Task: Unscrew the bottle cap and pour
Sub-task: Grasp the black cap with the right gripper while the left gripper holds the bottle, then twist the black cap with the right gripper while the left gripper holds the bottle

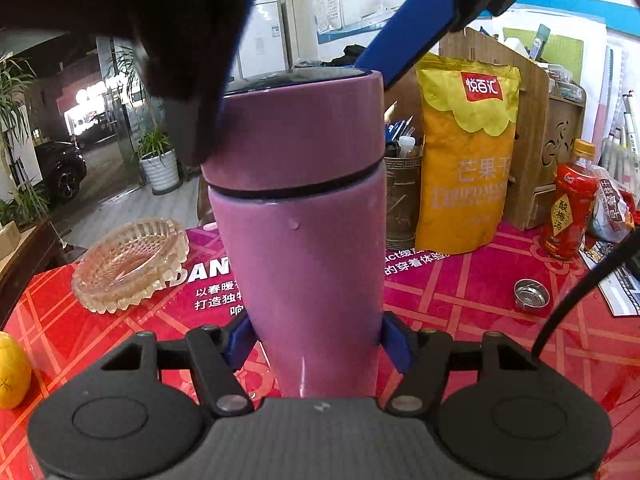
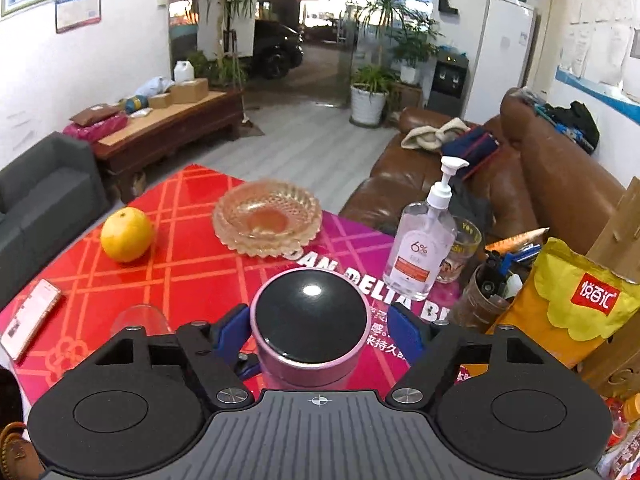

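Note:
A pink thermos bottle [image 1: 312, 264] stands upright on the red table. My left gripper [image 1: 316, 340] is shut on its lower body, blue pads on both sides. Its pink cap [image 1: 296, 132] with a black top [image 2: 311, 314] sits on the bottle. My right gripper [image 2: 314, 334] comes from above and straddles the cap; its blue fingers [image 1: 408, 36] show in the left wrist view on either side. The right pad stands apart from the cap, so the jaws are open. A clear drinking glass [image 2: 138, 318] stands left of the bottle, partly hidden by the gripper.
A glass ashtray [image 1: 128, 264] and an orange [image 2: 126, 234] lie to the left. A metal strainer [image 1: 531, 295], a red drink bottle [image 1: 570, 204], a yellow snack bag [image 1: 466, 160], a pen holder [image 1: 402, 196] and a sanitizer pump bottle [image 2: 424, 240] stand right. A phone [image 2: 30, 322] lies at the table edge.

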`<state>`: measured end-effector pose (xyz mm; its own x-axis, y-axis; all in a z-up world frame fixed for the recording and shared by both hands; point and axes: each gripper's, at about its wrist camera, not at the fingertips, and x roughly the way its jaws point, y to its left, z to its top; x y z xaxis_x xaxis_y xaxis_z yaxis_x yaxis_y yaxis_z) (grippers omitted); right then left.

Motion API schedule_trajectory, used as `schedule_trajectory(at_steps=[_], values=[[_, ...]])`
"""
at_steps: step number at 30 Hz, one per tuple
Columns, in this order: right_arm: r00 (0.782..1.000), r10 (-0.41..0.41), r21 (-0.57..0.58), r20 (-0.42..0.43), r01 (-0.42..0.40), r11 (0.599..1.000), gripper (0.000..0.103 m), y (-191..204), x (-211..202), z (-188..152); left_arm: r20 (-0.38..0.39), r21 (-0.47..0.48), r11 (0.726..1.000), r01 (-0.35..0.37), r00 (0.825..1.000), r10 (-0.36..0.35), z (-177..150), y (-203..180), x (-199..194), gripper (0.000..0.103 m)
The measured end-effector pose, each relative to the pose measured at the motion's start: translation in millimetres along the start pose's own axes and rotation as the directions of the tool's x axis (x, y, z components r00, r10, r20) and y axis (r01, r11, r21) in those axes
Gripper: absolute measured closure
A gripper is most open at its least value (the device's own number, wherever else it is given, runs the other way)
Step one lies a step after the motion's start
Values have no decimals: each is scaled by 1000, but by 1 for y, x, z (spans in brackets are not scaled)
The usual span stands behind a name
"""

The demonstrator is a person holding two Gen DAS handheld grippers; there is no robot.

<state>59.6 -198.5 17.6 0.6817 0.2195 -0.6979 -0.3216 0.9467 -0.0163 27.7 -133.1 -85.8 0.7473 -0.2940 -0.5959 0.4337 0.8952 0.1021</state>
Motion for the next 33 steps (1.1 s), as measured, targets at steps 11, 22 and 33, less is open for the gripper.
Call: schedule_trajectory(at_steps=[11,22,33], values=[[991,137,-170,-7,-136,976,39,-17,-3,1,-13,-14,1000,14,1000,-14,-1,4,3,36],[984,176,-199,16,-169,965,38,-16,-6,2,-26,-29,999,18,999,-19,-9,7,4,36],[999,37,-44,-14,-38,998,35,2,-9,6,-31,-17,1000,23,999,-24,-17,10,1,36]])
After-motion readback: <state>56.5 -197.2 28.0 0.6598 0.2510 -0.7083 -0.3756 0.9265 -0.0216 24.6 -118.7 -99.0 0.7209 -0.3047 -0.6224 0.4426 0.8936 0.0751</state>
